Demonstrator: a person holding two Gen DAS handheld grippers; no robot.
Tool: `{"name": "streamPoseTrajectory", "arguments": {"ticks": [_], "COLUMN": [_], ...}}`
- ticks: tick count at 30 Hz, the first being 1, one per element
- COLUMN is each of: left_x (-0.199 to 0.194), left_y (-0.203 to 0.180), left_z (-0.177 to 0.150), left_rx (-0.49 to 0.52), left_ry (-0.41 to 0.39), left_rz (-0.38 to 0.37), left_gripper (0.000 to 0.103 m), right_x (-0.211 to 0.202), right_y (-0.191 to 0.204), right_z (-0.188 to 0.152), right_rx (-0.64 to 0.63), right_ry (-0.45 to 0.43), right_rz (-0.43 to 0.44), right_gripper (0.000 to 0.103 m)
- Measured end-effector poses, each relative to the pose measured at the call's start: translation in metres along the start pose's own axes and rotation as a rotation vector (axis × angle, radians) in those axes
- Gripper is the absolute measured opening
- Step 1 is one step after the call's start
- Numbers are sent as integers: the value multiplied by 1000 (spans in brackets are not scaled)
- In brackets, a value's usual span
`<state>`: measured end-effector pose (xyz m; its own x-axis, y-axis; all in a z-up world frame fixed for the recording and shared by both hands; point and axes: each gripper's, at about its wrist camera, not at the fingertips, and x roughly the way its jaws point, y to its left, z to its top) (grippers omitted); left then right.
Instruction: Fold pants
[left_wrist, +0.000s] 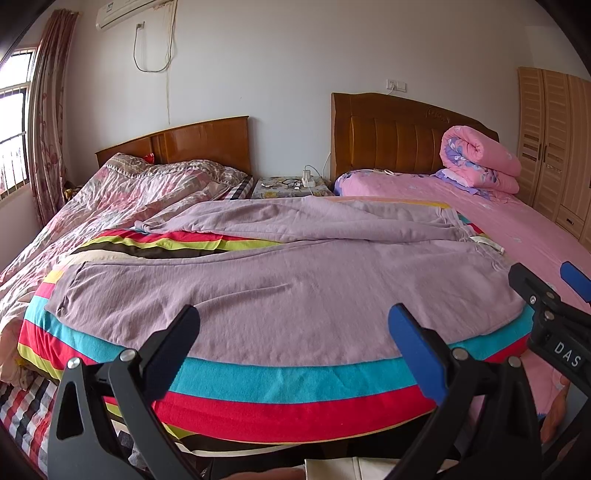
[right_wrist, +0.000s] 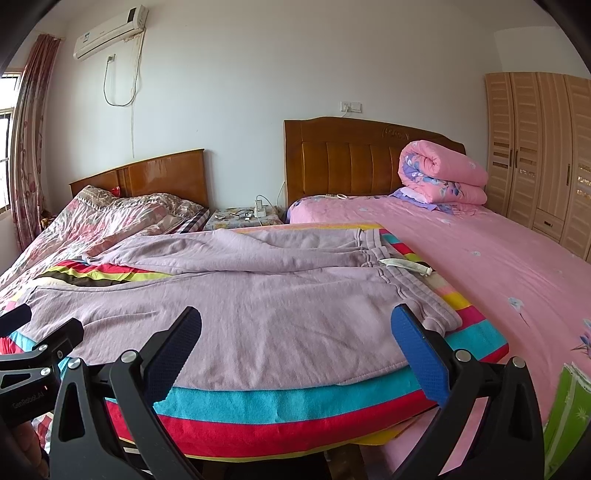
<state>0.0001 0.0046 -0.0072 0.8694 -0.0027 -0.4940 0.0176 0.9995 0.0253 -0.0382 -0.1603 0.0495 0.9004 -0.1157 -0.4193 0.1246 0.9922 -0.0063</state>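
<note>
A pair of pale lilac knit jogging pants (left_wrist: 280, 288) lies spread flat on a brightly striped fleece blanket (left_wrist: 295, 380) that covers a raised surface between two beds. Both tongs are held low at the near edge of that blanket, pointing across the pants toward the far wall.

The left tongs (left_wrist: 293, 341) stand wide open, with nothing between them; one pad is dark, the other blue. The near leg of the pants lies directly ahead of them, its long hemmed edge just beyond the fingertips and not touching them. The leg's cuff end lies off to their left, and the second leg stretches farther away, beyond the first, with a wedge of striped blanket showing between the two.

The right tongs (right_wrist: 295, 341) are likewise spread apart and empty. Ahead of them is the upper part of the pants; the ribbed elastic waistband (right_wrist: 417, 291) runs away from just beside the blue pad (right_wrist: 421, 354), on the right. A white drawstring (right_wrist: 406, 265) lies across the waistband farther off.

In the left wrist view the right tongs appear at the right edge, near the waistband end; in the right wrist view the left tongs show at the left edge, near the leg.

Right of the right tongs spreads a pink floral bed sheet (right_wrist: 498, 273).
</note>
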Motion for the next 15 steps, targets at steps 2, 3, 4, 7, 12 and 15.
{"name": "streamPoseTrajectory", "arguments": {"ticks": [2,3,4,7,12,15], "left_x": [0,0,0,0,1,1], "left_y": [0,0,1,1,1,2], "left_z": [0,0,-1,-2,-1,-3], "left_rx": [0,-1,-2,-2,-2,-3], "left_ry": [1,1,1,1,3,4], "left_rz": [1,1,1,0,0,0], "left_gripper": [102,102,102,102,102,102], "right_x": [0,0,0,-1,0,0], "right_y": [1,0,0,0,0,1], "right_z": [0,0,0,0,0,-1], "right_rx": [1,1,1,1,2,3], "right_ry": [1,0,-1,2,3,4], "right_rz": [0,1,0,2,2,3], "right_gripper": [99,99,99,99,99,99]}}
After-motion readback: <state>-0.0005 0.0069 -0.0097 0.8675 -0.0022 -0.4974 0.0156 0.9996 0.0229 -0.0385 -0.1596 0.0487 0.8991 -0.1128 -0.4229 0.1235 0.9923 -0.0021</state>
